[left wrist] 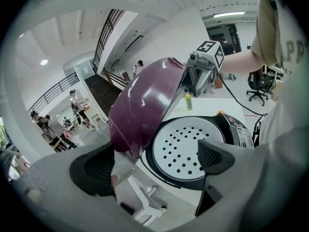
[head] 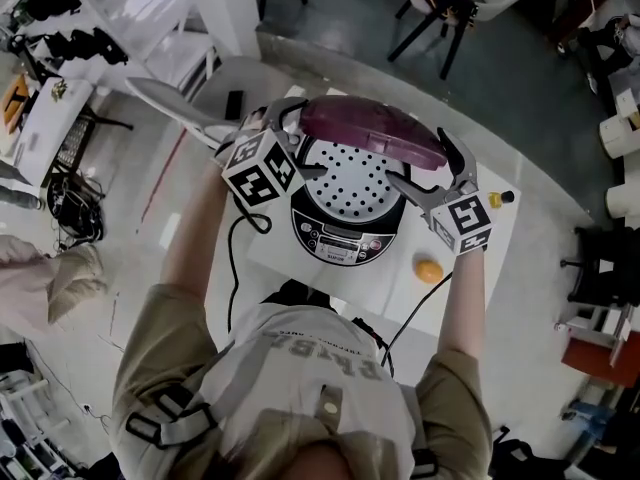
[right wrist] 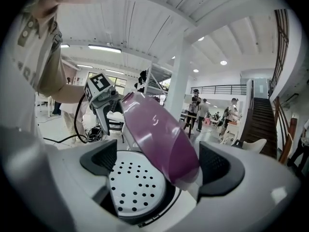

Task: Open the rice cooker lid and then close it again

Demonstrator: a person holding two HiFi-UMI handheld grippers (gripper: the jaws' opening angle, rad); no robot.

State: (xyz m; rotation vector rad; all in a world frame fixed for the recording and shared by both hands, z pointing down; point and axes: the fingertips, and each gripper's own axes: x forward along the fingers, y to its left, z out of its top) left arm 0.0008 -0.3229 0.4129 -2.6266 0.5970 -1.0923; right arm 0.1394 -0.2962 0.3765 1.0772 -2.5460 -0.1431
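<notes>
Rice cooker: a round dark cooker with a grey control panel (head: 345,236) stands on a white surface (head: 400,280), directly in front of the person.
Lid: the glossy maroon domed lid (head: 375,128) is raised and tilted over the far side of the cooker. A white plate pierced with round holes (head: 352,183) is uncovered beneath it.
Left gripper: the left gripper (left wrist: 153,164) is wide open and clamps nothing. The lid's lower edge hangs between its jaws, close to the left-hand pad, but I cannot tell whether it touches.
Right gripper: the right gripper (right wrist: 159,164) is also wide open. The lid sits between its jaws, nearer the right-hand pad, and is not pinched.
Head view only: the two grippers flank the lid, one at each side. A small orange ball (head: 428,269) lies on the surface near the cooker's right front, and a little yellow bottle (head: 497,199) stands near the right gripper.
Left gripper view only: the other gripper's marker cube shows beyond the lid.
Right gripper view only: the left gripper's marker cube shows past the lid's upper edge.
</notes>
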